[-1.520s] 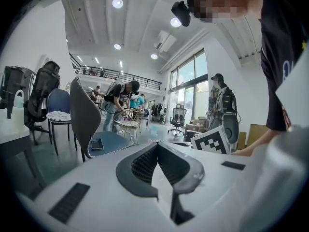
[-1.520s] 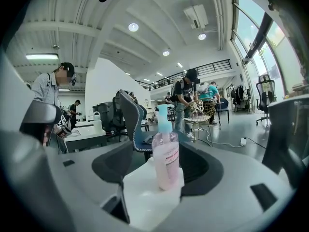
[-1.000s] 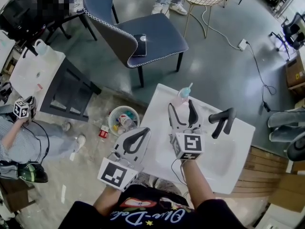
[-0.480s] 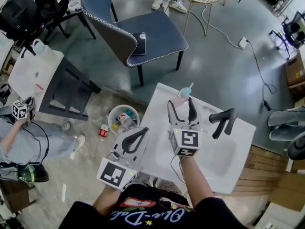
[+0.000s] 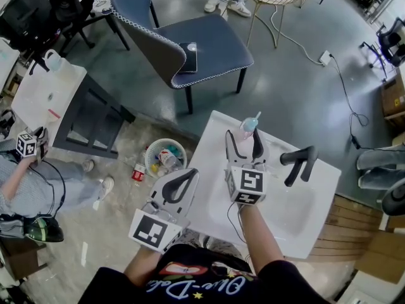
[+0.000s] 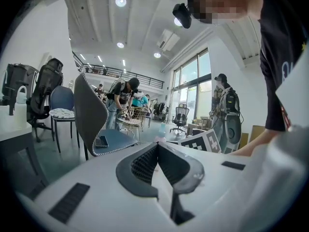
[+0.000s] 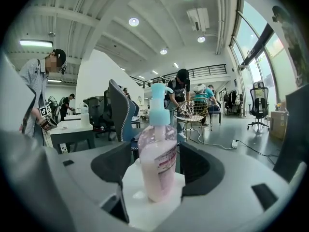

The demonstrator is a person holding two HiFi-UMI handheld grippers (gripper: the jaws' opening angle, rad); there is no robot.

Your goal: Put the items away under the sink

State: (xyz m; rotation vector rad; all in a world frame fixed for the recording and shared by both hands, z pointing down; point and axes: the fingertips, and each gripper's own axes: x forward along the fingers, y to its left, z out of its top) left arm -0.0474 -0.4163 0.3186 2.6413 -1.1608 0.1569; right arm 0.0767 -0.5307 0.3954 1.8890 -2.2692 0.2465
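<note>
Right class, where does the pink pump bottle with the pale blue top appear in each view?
Head view: pink pump bottle on the white sink, far corner.
Left gripper view: tiny, just above the shut left tongs.
Right gripper view: centre, between open right tongs.
Shared landmark: dark blue chair.

Clear, glossy plastic pump bottle of pink liquid (image 7: 157, 163) between the right gripper's (image 5: 243, 141) matt, dark grey pads (image 7: 205, 170); smooth white sink top (image 5: 297, 214) beneath them.

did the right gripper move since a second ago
Yes: the right gripper has edged forward along the sink toward the pump bottle at its far corner, open jaws now flanking it.
</note>
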